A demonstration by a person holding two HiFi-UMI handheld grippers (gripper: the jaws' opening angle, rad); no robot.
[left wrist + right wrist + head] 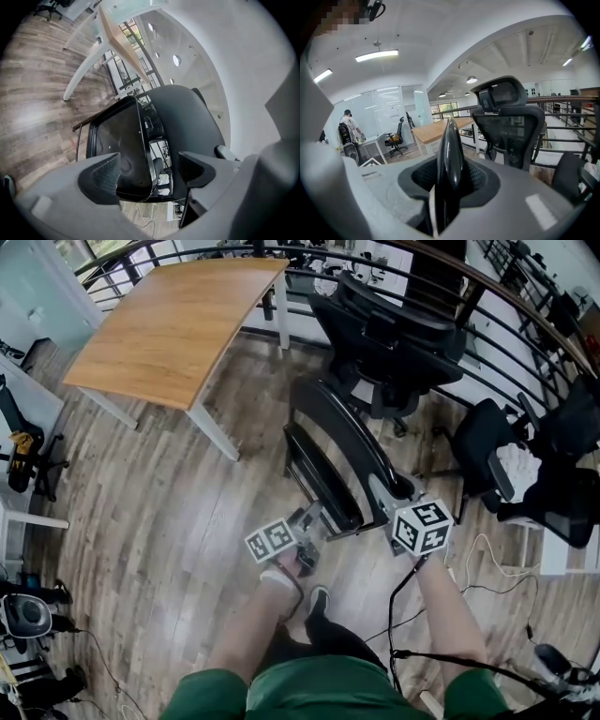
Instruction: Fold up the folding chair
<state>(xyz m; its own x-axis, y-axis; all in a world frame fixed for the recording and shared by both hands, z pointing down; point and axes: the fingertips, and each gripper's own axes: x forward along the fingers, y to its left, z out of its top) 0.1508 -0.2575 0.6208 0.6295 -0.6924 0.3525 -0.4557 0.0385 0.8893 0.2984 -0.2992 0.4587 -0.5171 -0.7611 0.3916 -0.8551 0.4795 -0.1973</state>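
Folding chair [345,442], black, glossy moulded seat and back on dark frame.

Location: upright on grey-brown wood plank floor [159,493], toward its railed edge, between near corner of light wooden desk with white legs [178,324] and black mesh office chair [394,334]; apart from both.

Condition: judged nearly folded. Seat panel [115,150] lying close against back panel [187,117], narrow gap showing between them.

Right gripper [449,176], grey, two-jaw, marker cube on top: jaws closed hard on thin black edge of chair, apparently rim of back panel, edge running straight up between pads. Purpose, as judged: anchor hold, keeping chair upright and free of tipping or sliding during closing of other panel.

Left gripper [150,164], same make: jaws apart, gripping nothing. Rim of seat panel lined up in gap between them, pads clear of it. Purpose, as judged: stationed on seat side, ready either to pinch rim or to press seat home against back.

Person's dark shoe [317,601]: planted on floor just behind chair's base, not seen touching it. Likely a close stance for control.

Black curved railing [487,306]: beyond chair.

Loose cables [487,554]: on floor at right, clear of chair.

Remaining, as judged: final closing of gap.
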